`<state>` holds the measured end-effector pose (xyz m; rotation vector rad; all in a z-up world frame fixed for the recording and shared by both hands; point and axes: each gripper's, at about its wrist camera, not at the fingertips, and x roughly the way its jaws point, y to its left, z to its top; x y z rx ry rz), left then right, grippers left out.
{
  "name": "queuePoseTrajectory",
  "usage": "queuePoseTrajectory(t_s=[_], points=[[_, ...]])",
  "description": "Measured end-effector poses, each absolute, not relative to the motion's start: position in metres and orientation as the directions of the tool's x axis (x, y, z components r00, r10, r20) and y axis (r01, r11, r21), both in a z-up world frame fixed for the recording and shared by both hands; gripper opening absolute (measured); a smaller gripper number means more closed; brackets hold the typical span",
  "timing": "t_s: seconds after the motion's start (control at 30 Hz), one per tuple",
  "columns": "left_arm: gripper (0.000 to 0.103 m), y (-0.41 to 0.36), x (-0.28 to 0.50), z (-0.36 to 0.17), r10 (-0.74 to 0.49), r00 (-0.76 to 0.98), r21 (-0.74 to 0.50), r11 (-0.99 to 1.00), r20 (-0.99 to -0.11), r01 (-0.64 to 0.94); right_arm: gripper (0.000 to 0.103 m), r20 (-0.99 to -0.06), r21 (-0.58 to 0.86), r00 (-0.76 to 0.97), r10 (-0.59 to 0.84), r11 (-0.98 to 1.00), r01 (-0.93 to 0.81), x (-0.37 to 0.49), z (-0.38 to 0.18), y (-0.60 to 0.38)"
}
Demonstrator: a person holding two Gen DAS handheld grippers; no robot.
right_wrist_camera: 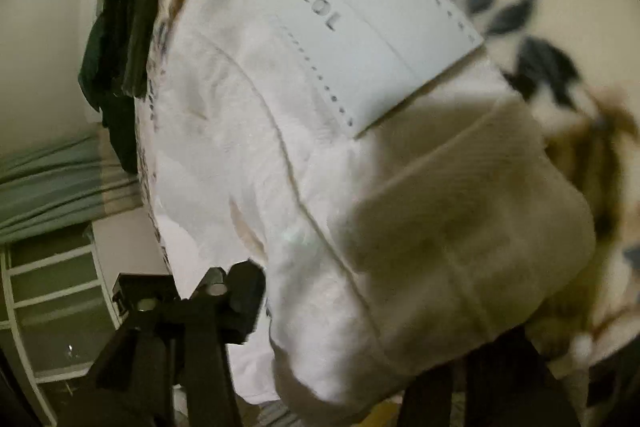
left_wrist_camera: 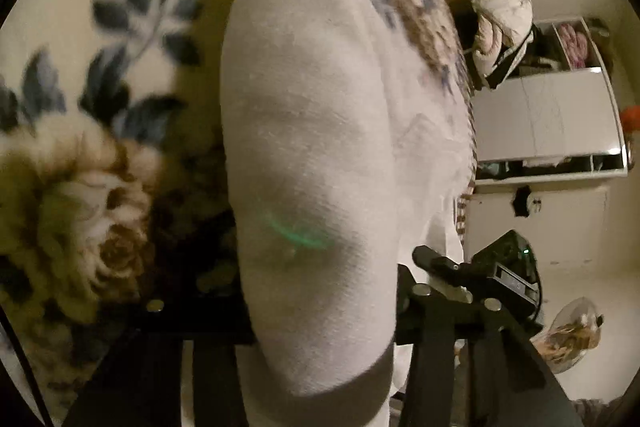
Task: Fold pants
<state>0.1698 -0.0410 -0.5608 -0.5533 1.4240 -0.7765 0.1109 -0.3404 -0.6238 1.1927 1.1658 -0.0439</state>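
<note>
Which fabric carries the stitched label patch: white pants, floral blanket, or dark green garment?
The white pants. The pale label patch with dashed stitching sits on them; the floral blanket beneath and dark green garment behind show none.

Your left gripper (left_wrist_camera: 320, 327): matte black angular struts, round silver screw heads at the joints, a glossy black block on its right side showing a small green light | your right gripper (right_wrist_camera: 360, 359): same black frame, silver screw heads, boxy black clamp on its left side, outlines blurred
</note>
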Motion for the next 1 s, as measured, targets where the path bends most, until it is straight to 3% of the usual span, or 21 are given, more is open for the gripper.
queuePoseTrajectory(t_s=[0.17, 0.53, 0.8, 1.0], points=[[0.036, -0.030, 0.164, -0.520, -0.790, 0.008, -0.780, 0.607, -0.613, 0.153, 0.039, -0.722, 0.691, 0.505, 0.472, 0.465, 0.554, 0.108, -0.575, -0.327], [0.036, -0.012, 0.201, -0.392, -0.831, 0.054, -0.807, 0.551, -0.553, 0.210, 0.037, -0.656, 0.745, 0.623, 0.425, 0.498, 0.444, 0.111, -0.409, -0.304], [0.036, -0.034, 0.323, -0.295, -0.834, 0.155, -0.790, 0.551, -0.530, 0.267, 0.037, -0.584, 0.773, 0.702, 0.408, 0.544, 0.327, 0.236, -0.301, -0.313], [0.036, -0.050, 0.461, -0.279, -0.830, 0.215, -0.788, 0.557, -0.515, 0.261, 0.037, -0.541, 0.786, 0.732, 0.414, 0.558, 0.266, 0.391, -0.261, -0.337]])
